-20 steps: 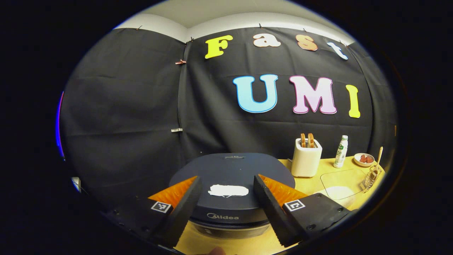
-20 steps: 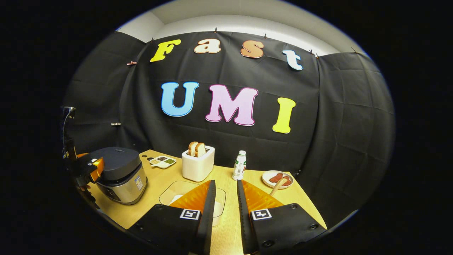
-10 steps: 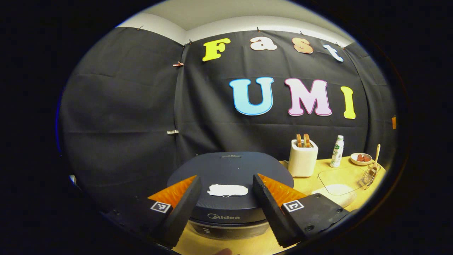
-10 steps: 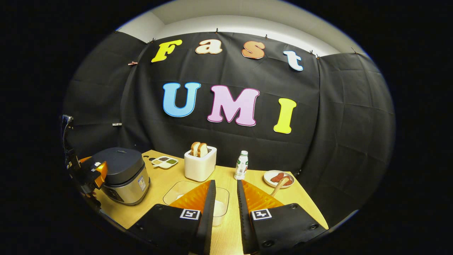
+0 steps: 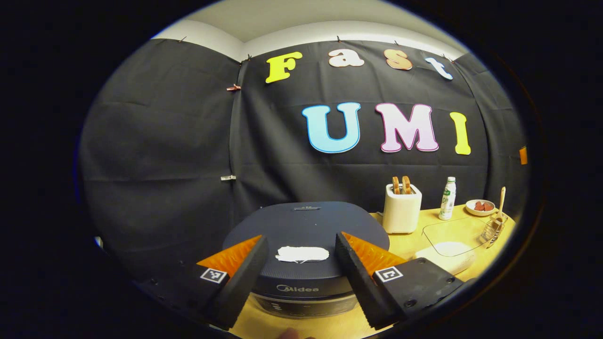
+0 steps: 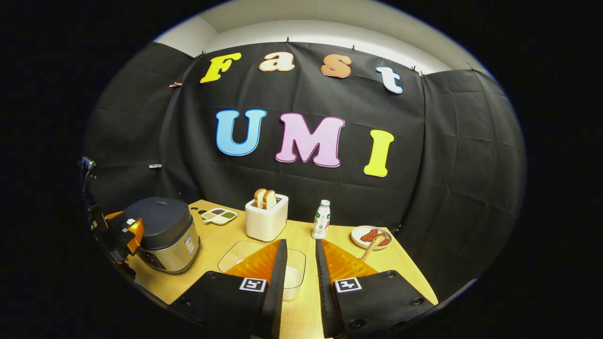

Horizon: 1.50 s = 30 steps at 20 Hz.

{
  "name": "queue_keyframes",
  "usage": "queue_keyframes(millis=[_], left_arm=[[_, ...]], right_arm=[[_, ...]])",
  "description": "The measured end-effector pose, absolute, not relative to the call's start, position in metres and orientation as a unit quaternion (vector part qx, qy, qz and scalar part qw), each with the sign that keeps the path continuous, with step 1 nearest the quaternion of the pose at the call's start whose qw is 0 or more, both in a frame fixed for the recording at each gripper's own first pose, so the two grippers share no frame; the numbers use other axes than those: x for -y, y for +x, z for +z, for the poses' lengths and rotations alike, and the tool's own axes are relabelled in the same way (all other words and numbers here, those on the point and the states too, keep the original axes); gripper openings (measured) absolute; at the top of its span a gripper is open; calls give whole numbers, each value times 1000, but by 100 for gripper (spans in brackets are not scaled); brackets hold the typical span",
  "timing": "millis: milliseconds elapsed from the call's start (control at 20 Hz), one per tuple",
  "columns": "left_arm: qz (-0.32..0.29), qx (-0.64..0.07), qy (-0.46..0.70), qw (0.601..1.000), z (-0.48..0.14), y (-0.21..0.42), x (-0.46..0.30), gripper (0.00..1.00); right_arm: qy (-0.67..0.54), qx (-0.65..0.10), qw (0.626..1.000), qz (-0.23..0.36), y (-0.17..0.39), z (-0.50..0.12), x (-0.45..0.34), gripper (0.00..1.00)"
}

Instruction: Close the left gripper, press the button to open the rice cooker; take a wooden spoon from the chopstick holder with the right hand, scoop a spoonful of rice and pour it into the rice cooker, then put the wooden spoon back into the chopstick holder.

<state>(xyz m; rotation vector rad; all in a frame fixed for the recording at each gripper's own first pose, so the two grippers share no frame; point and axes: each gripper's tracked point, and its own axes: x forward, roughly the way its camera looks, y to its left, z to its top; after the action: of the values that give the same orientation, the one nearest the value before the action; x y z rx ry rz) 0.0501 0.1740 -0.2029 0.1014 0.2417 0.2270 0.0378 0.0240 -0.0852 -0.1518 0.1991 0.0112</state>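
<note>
1. While the left gripper (image 5: 297,245) hangs just in front of the rice cooker (image 5: 305,235), its fingers stand spread wide apart, holding nothing; the cooker's dark lid is down.
2. Between those fingers, on the near part of the lid, sits a white patch (image 5: 302,254); can't tell if it is the button. Neither finger touches it as far as the left gripper view shows.
3. Ahead-right of the left gripper: white toaster (image 5: 401,214) with two slices up, then a white bottle (image 5: 447,198), then a small plate (image 5: 479,207) with reddish pieces.
4. Far right of the left gripper: wire chopstick holder (image 5: 493,230) with the wooden spoon (image 5: 501,203) standing in it, handle tilted.
5. Clear container (image 5: 450,235) with white rice lies on the wooden table (image 5: 410,242), right of the cooker, near side of the holder.
6. Right gripper (image 6: 298,263) has its fingers nearly together, a narrow gap between them, gripping nothing; it hovers over the table's near edge.
7. Right gripper view: container just ahead, partly behind its left finger; spoon handle pokes out past its right finger; holder itself hidden.
8. Far left of the right gripper sits the cooker, with the left gripper close at its front side. A small divided dish (image 6: 218,214) lies beyond the cooker.
</note>
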Motion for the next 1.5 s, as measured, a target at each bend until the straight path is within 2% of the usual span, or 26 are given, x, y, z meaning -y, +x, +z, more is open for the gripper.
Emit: queue_keyframes(millis=[200,400,450,550,700,750,900,950,1000,1150,1200,1500], left_arm=[[88,-112,46,989,-171,53,-141,92],[66,-104,43,992,-140,53,-102,92],[50,-110,32,992,-135,51,-88,93],[38,-106,18,994,-115,43,-68,95],[8,-107,3,994,-90,34,-33,95],[-4,-106,-12,994,-79,31,-21,96],[2,-72,-35,997,-37,21,-6,96],[5,-60,-32,998,-25,19,0,96],[4,-50,-26,998,-18,18,8,96],[-9,-38,9,999,-5,12,31,92],[-12,-30,17,999,1,9,35,95],[-17,-21,1,1000,9,-3,51,95]], right_arm=[[-65,-89,994,8,38,-74,-23,38],[-50,-80,995,4,38,-63,-12,47],[-43,-81,996,10,37,-64,-12,54],[-39,-82,996,15,35,-62,-5,60],[-31,-81,996,20,30,-57,8,80],[-27,-76,997,20,28,-54,12,84],[-17,-66,997,26,24,-41,19,87],[-12,-63,998,25,23,-34,22,95],[-7,-58,998,23,22,-28,26,98],[0,-45,999,20,21,-12,32,99],[-1,-39,999,15,21,-7,36,99],[-7,-32,999,19,17,-4,39,98]])
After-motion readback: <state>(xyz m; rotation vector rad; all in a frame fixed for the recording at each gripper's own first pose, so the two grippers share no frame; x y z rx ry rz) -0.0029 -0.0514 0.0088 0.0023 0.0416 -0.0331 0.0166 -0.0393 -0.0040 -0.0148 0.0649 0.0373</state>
